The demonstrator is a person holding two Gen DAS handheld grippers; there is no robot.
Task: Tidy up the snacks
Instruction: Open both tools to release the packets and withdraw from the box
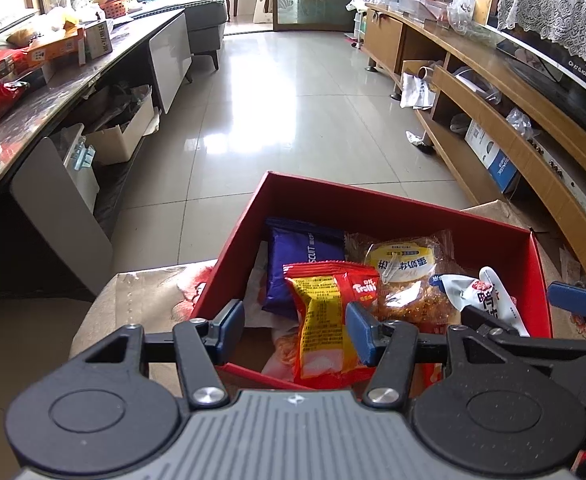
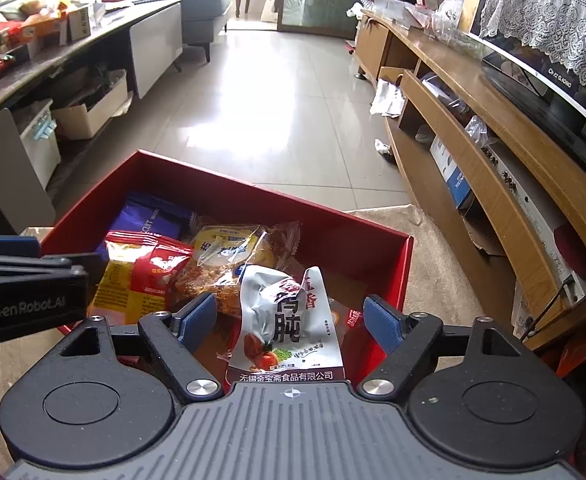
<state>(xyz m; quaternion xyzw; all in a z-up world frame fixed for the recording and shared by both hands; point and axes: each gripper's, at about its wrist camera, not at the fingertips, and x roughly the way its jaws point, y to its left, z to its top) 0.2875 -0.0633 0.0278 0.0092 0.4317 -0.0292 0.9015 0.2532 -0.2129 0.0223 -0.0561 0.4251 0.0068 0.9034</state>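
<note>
Hovering over the red box [image 1: 373,204], the left gripper [image 1: 295,330] is keeping its jaws apart, with a red and yellow snack packet [image 1: 325,320] lying between them, not clearly pinched. The right gripper [image 2: 289,320] is holding its jaws wide apart around a white pouch [image 2: 285,332], which is resting loose inside the box beside a clear-wrapped pastry [image 2: 233,264] and a purple biscuit pack [image 1: 297,260].
</note>
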